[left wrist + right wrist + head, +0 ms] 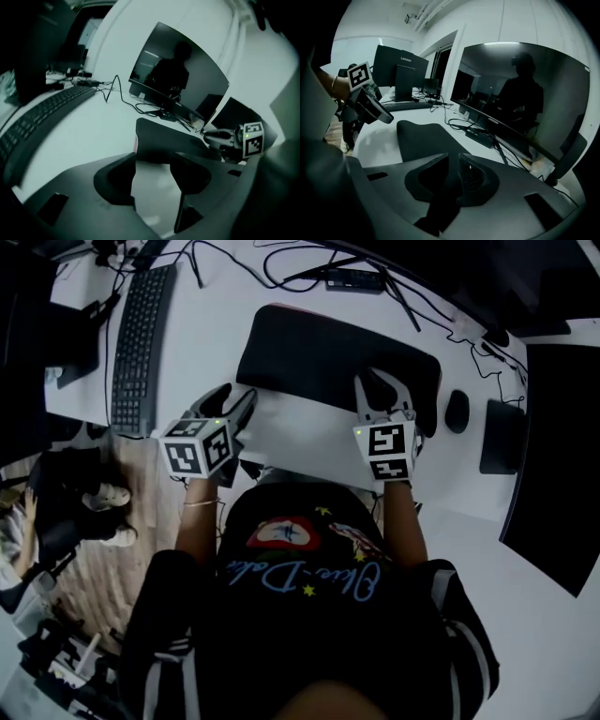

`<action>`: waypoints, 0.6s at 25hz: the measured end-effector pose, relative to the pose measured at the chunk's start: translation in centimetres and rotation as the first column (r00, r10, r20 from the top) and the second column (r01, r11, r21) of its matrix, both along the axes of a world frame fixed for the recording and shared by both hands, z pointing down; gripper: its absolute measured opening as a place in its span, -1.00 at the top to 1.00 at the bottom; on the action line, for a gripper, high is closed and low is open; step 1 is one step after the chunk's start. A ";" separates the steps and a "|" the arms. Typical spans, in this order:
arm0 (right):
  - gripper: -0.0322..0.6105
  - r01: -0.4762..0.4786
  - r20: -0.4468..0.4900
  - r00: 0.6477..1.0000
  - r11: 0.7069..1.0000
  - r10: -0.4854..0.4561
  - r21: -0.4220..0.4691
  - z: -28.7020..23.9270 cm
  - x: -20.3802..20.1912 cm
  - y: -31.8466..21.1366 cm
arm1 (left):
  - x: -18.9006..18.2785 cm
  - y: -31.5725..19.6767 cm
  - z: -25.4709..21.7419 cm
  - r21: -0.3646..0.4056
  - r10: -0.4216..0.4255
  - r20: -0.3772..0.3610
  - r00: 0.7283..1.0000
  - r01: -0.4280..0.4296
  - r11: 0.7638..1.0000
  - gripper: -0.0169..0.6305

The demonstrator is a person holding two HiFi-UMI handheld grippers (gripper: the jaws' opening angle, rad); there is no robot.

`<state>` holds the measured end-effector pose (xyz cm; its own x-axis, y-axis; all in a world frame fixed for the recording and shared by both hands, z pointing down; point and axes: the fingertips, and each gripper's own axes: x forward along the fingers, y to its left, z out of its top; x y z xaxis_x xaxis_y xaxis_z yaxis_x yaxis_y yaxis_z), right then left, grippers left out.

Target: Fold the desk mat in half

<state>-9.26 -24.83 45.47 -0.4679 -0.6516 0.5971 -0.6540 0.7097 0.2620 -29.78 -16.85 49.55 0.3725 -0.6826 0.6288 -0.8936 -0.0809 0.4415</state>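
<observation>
The black desk mat (328, 357) lies on the white desk (300, 442) in front of the person. My right gripper (380, 390) is at the mat's near right edge. In the right gripper view the jaws of my right gripper (453, 161) are shut on a dark fold of the mat (422, 136). My left gripper (239, 401) is at the mat's near left corner. In the left gripper view my left gripper (154, 159) stands open, with only white desk in the gap. The mat's (164, 138) corner lies just beyond the tips.
A black keyboard (141, 343) lies to the left of the mat and a mouse (457, 412) to its right. A monitor (511, 93), a small black box (352, 279) and loose cables stand behind the mat. A chair base and feet are on the floor at the left.
</observation>
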 end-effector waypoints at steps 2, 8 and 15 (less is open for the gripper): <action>0.75 0.020 0.006 1.000 0.999 -0.020 -0.032 0.7 -1.0 1.3 | 0.6 0.8 0.7 -0.025 -0.053 -0.126 0.991 0.050 0.998 0.26; 0.79 0.053 -0.048 0.997 0.995 -0.058 -0.090 2.5 -2.5 4.1 | 0.9 0.5 2.3 -0.127 -0.244 -0.340 0.908 0.213 0.969 0.18; 0.83 0.069 -0.112 0.990 0.990 -0.084 -0.127 4.4 -2.9 5.2 | 0.5 -1.7 2.7 -0.177 -0.338 -0.410 0.847 0.289 0.941 0.16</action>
